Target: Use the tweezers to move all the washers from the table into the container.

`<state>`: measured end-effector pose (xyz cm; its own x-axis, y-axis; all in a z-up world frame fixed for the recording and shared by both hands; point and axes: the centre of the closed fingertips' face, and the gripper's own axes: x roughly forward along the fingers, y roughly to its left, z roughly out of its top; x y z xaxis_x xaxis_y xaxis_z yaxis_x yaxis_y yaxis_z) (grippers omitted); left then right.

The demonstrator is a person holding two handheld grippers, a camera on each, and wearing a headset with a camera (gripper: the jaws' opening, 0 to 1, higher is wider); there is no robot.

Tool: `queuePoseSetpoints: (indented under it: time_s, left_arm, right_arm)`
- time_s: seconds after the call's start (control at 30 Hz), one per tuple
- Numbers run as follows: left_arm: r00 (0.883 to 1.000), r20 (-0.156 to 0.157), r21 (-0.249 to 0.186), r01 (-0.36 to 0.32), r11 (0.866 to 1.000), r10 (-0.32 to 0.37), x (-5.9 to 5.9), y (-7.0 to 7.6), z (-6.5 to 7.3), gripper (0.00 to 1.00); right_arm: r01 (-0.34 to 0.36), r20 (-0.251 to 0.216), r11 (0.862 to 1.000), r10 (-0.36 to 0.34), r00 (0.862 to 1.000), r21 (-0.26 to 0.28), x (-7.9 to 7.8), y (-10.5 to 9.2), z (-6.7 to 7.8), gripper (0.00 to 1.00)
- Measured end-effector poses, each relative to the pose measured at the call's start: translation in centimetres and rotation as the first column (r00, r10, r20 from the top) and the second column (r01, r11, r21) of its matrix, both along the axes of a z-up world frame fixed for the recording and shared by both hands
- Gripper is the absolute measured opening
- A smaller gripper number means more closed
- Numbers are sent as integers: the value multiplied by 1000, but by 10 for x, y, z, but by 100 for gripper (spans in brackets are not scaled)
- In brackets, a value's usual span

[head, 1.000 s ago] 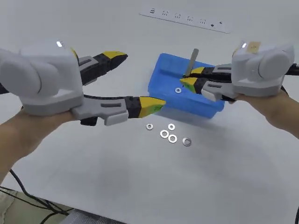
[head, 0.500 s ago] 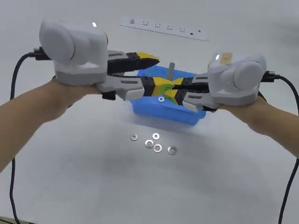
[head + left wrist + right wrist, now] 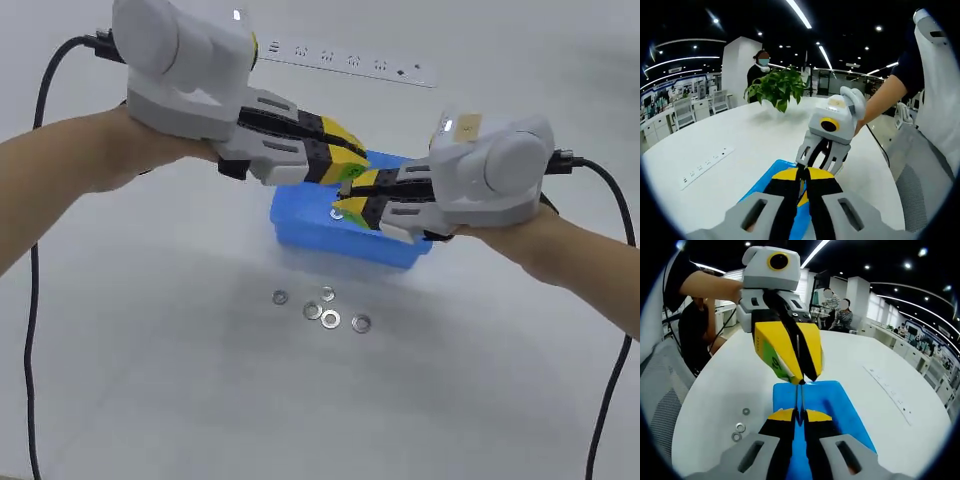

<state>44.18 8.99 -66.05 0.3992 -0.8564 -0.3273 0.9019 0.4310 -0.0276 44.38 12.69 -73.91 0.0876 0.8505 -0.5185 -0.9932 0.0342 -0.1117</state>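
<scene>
**Base:** Tool states?

**Op:** My right tool is clamped on the tweezers. I see them edge-on, a thin dark strip running out from between its jaws. My left tool faces it tip to tip, jaws drawn nearly together with only a hairline slit. The tweezers' far end meets those tips, but I cannot tell whether the left tool grips them.

**Base:** Where over the table?

**Op:** Both tools hang above the blue container, the left reaching in from the far left, the right from the right.

**Base:** Washers?

**Op:** Five washers lie loose on the white table, clustered just near of the container. Power strip lies on the far side.
</scene>
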Motion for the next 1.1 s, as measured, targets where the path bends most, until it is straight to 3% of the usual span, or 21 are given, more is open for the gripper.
queuePoseSetpoints:
  time_s: [0.23, 0.4, 0.47, 0.57, 0.7, 0.83, 1.1]
  left_arm:
    - [998, 54, 47, 14, 999, -16, -7, -6, 3, 5]
    - [997, 77, 48, 5, 999, -9, -4, -5, 11, 5]
    - [996, 93, 55, 9, 998, -14, -5, -6, 15, 5]
    - [994, 107, 63, 11, 998, -17, -5, -6, 21, 5]
    - [993, 111, 70, 20, 997, -27, -7, -2, 26, 5]
    - [992, 124, 72, 22, 997, -31, -17, -3, 35, 5]
    - [983, 176, 66, 42, 997, -53, -46, -3, 50, 5]
  right_arm:
    - [-13, 24, 1000, 13, 1000, -15, 1, -1, 1, 9]
    - [-17, 20, 1000, 17, 1000, 4, 0, 2, 9, 10]
    - [-20, 84, 1000, 21, 996, -11, 4, 2, 13, 11]
    - [-6, 43, 1000, 6, 999, -5, 1, 3, 18, 12]
    - [10, 51, 1000, -9, 999, -10, -3, 1, 24, 21]
    - [8, 50, 1000, -8, 999, 8, -17, -3, 38, 26]
    - [27, 47, 1000, -27, 999, 12, -44, -22, 47, 31]
